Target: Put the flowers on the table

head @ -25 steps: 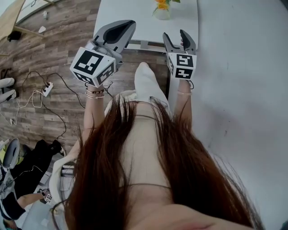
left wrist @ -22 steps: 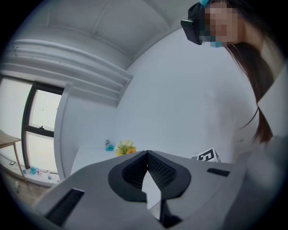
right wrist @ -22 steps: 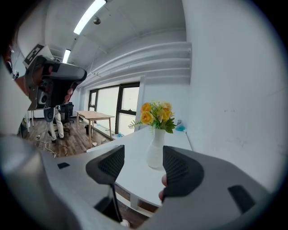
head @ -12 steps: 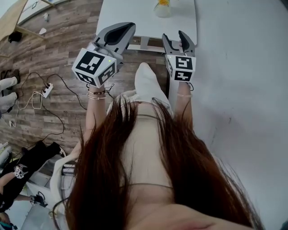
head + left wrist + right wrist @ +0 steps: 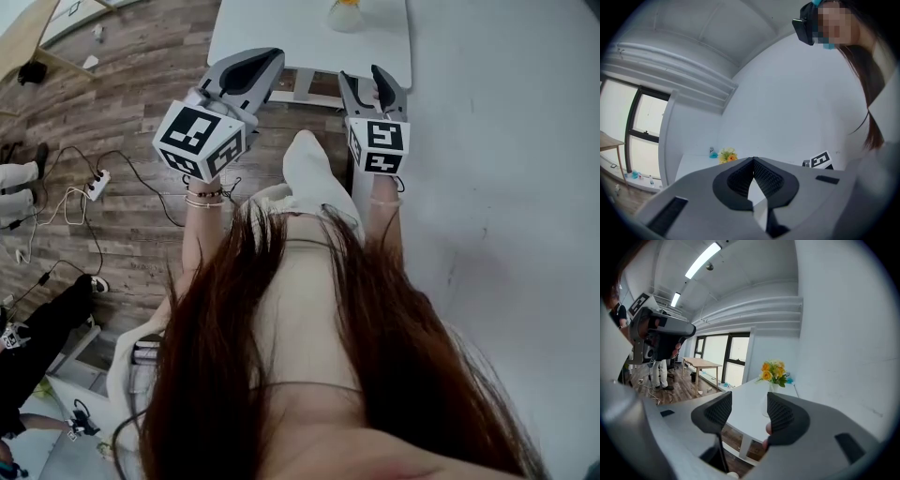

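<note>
yellow and orange flowers [image 5: 774, 371] already stand in a clear vase [image 5: 771, 388] on the white bench [image 5: 281, 37], at twelve o'clock from the person and well apart from both tools; by the look of it the placing is done and little is left but to draw clear; the left gripper [image 5: 753, 161], at eleven o'clock in the head view, has its jaws pressed together on nothing; the right gripper [image 5: 749, 404], at one o'clock, has its jaws spread with only air between them, the bouquet showing far beyond the gap; those jaws have just been closing a little; against the frame of a second ago, bench and vase sit higher in the head view, the blooms now mostly cut off by its top edge, and a dark-clad figure [image 5: 37, 337] at eight o'clock on the wooden floor [image 5: 112, 103] has shifted.
</note>
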Motion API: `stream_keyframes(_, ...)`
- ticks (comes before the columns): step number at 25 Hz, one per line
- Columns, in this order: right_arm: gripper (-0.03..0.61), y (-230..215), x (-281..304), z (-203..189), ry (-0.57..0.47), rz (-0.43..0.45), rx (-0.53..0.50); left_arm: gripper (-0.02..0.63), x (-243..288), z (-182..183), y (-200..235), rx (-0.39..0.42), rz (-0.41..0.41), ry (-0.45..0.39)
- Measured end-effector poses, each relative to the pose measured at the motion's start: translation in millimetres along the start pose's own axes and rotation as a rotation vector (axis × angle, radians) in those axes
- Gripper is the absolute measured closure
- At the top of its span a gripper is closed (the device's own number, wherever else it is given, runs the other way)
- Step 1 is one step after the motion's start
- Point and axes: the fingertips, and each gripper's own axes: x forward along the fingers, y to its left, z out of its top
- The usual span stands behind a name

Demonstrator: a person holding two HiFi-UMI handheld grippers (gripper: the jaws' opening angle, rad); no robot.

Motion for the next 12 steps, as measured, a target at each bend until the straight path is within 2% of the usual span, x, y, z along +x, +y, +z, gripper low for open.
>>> stream_keyframes(12, 0.347, 7, -14, 16, -0.021, -0.025, -0.022, 0.611, -16, -5, 8, -0.019, 0.020, 0.012)
